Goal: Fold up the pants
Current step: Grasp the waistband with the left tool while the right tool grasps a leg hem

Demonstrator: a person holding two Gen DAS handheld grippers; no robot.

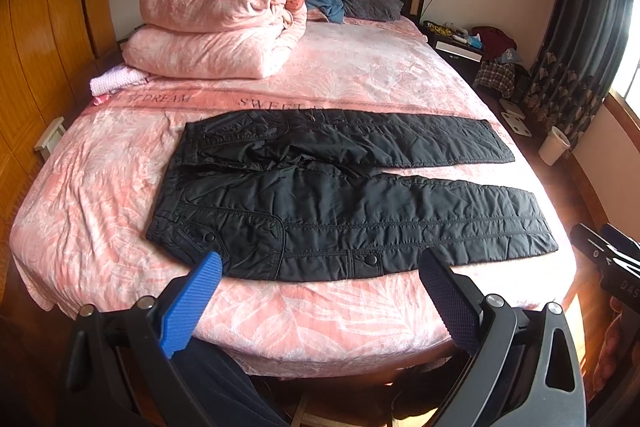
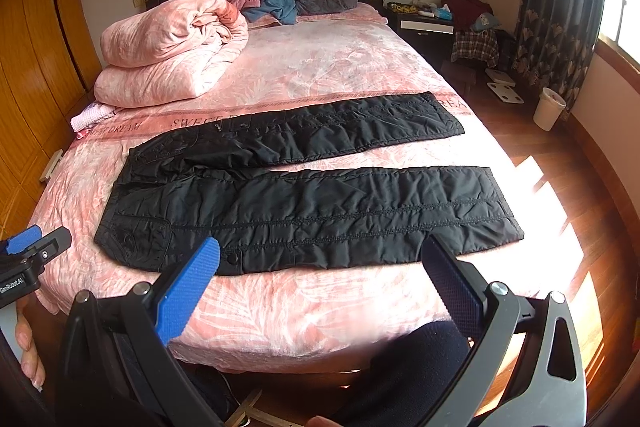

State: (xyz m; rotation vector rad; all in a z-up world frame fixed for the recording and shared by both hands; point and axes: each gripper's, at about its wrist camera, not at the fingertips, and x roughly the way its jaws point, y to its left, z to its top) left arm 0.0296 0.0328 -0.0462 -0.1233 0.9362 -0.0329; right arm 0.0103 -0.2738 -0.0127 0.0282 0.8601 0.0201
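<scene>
Black padded pants [image 1: 340,195] lie flat across the pink bed [image 1: 320,315], waist to the left, the two legs spread apart and pointing right. They also show in the right wrist view [image 2: 304,199]. My left gripper [image 1: 320,263] is open and empty, above the bed's near edge just short of the near leg. My right gripper [image 2: 320,251] is open and empty, further right along the same edge. The right gripper shows at the right rim of the left wrist view [image 1: 612,259]. The left gripper shows at the left rim of the right wrist view [image 2: 32,251].
A folded pink duvet [image 1: 216,23] lies at the bed's far left. A grey pillow [image 1: 372,3] and loose clothes [image 1: 326,1] are by the headboard. A nightstand [image 1: 456,47], a white bin [image 1: 554,145] and curtains [image 1: 572,67] stand right. Wooden wardrobes [image 1: 44,39] stand left.
</scene>
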